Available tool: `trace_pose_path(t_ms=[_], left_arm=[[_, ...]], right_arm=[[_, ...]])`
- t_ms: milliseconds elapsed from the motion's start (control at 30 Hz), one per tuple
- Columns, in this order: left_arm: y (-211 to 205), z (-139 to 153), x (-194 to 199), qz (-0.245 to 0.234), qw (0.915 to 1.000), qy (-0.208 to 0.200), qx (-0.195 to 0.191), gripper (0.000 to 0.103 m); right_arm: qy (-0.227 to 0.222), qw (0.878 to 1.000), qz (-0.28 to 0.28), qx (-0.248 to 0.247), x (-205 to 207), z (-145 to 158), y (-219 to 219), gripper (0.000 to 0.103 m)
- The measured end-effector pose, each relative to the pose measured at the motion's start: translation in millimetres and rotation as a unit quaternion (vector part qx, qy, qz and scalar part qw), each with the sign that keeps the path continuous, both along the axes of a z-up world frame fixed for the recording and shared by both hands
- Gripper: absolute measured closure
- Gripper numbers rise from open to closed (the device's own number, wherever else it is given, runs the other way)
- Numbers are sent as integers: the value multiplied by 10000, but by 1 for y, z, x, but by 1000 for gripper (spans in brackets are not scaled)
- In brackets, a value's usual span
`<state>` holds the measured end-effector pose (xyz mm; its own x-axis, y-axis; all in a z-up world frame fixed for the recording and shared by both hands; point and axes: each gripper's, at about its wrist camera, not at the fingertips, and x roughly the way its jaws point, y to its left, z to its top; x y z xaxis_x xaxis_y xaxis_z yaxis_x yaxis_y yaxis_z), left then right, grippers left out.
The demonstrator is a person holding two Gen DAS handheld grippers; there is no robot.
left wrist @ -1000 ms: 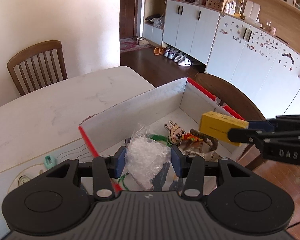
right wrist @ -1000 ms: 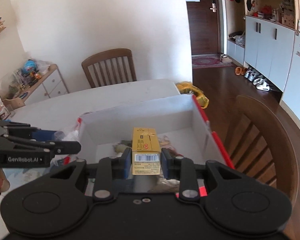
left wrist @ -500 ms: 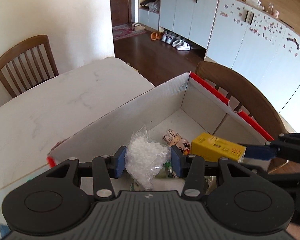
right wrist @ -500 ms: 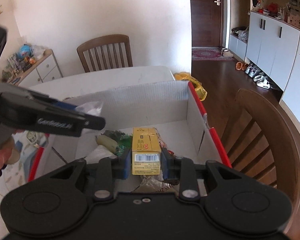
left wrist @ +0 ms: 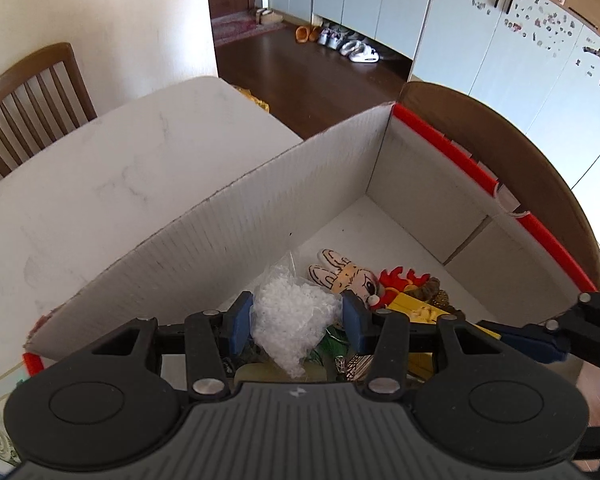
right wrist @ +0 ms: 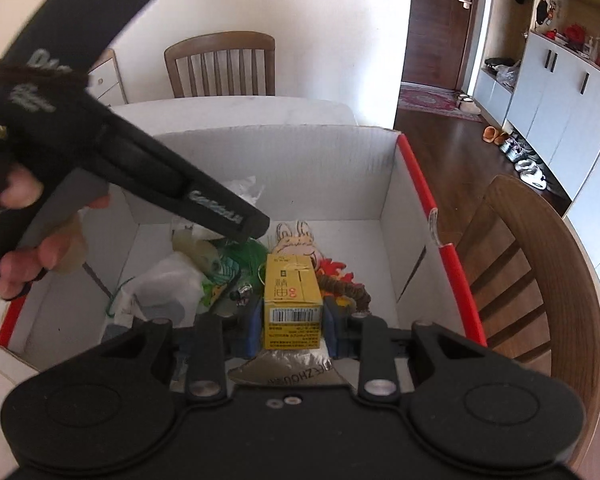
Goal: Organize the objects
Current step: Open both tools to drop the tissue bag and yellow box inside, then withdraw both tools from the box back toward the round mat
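Left gripper (left wrist: 298, 322) is clamped on a clear bag of white pellets (left wrist: 294, 320), pinched between both blue pads and held inside the open white cardboard box (left wrist: 260, 216), above its contents. Right gripper (right wrist: 292, 326) is clamped on a yellow carton (right wrist: 293, 294), barcode end facing the camera, also held low inside the box. Just ahead of the left tips a bunny plush (left wrist: 350, 276) is seen lying on the box floor, with a red-and-brown plush piece (left wrist: 404, 280) to its right. Left of the right gripper's tips, a white plastic bag (right wrist: 168, 284) and green packaging (right wrist: 236, 258) are piled; a silver pouch (right wrist: 284, 364) lies under the carton. The box sits on a white marble table (left wrist: 100, 168); a wooden chair (right wrist: 528, 264) stands to the right of the box.
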<state>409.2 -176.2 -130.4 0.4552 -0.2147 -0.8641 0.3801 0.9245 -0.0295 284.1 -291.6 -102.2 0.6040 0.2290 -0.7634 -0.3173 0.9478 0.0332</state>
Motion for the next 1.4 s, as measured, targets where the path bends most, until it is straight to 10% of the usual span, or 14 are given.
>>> trace_pose_path(t_ms=[667, 1400], left_arm=[[11, 3, -4, 145, 9996, 44, -247, 49], [56, 73, -67, 208, 9939, -676, -847, 41]], right_arm=[[120, 9985, -165, 505, 0, 12, -23, 52], [-157, 9965, -201, 799, -26, 50, -14, 39]])
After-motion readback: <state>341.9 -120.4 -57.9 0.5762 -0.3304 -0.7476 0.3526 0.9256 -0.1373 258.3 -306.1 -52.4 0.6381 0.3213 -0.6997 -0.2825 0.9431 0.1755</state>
